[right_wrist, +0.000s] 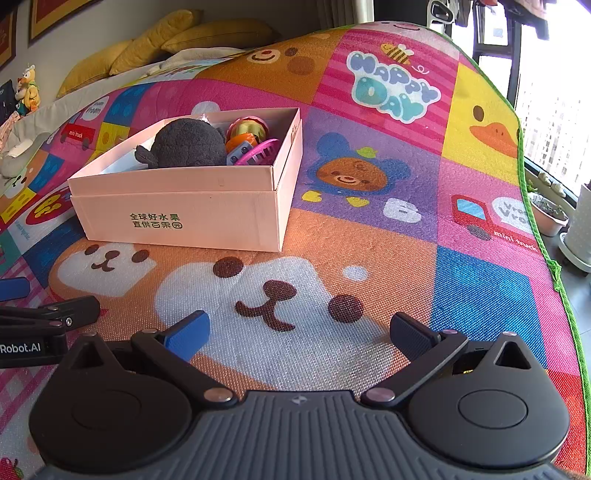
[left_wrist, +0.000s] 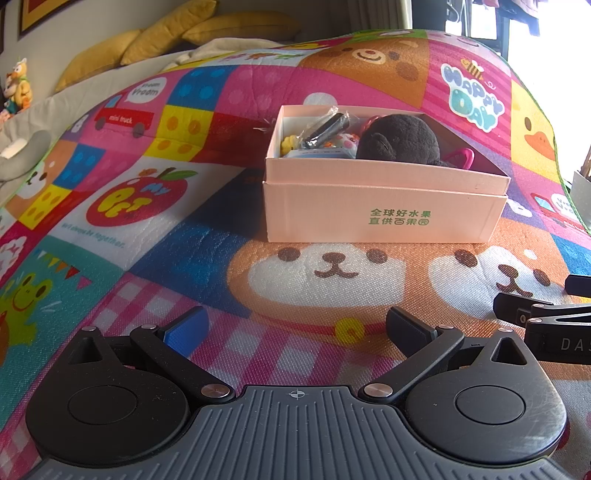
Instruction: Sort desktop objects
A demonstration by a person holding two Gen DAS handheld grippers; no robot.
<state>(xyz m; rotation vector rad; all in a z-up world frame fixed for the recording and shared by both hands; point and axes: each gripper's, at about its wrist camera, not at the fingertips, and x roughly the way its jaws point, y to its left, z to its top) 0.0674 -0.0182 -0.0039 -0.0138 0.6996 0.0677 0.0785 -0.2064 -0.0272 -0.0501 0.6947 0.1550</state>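
Observation:
A pale pink cardboard box (left_wrist: 380,206) with green lettering stands on the colourful play mat (left_wrist: 184,240); it also shows in the right wrist view (right_wrist: 177,210). Inside lie a black plush toy (left_wrist: 400,138), a dark wrapped object (left_wrist: 325,129), a pink plastic piece (left_wrist: 460,157) and small colourful toys (right_wrist: 251,142). My left gripper (left_wrist: 297,326) is open and empty, low over the mat in front of the box. My right gripper (right_wrist: 299,332) is open and empty, to the right of the left one, in front of the box's right corner.
The right gripper shows at the right edge of the left wrist view (left_wrist: 546,317), the left gripper at the left edge of the right wrist view (right_wrist: 40,325). Yellow cushions (left_wrist: 177,33) lie behind the mat. Potted plants (right_wrist: 550,214) stand past the mat's right edge.

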